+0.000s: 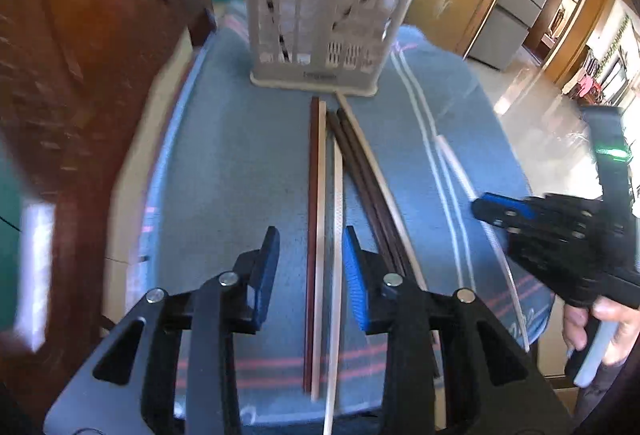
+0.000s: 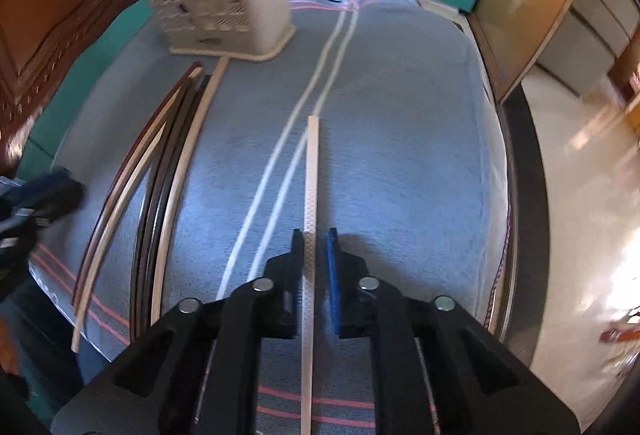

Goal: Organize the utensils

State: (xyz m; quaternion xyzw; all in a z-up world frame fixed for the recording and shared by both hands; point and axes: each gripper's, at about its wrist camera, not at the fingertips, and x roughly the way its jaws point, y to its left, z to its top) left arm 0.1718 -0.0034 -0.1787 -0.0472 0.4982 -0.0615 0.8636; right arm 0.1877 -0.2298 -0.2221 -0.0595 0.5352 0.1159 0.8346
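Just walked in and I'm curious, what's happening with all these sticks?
A person is sorting chopsticks on a blue towel. The right tool straddles a single pale chopstick, nearly closed on it. The left tool hangs open over the loose chopstick bundle. The beige utensil holder stands behind.

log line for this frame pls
left gripper: open over chopstick bundle | right gripper: pale textured chopstick between fingers | beige slotted plastic holder: upright
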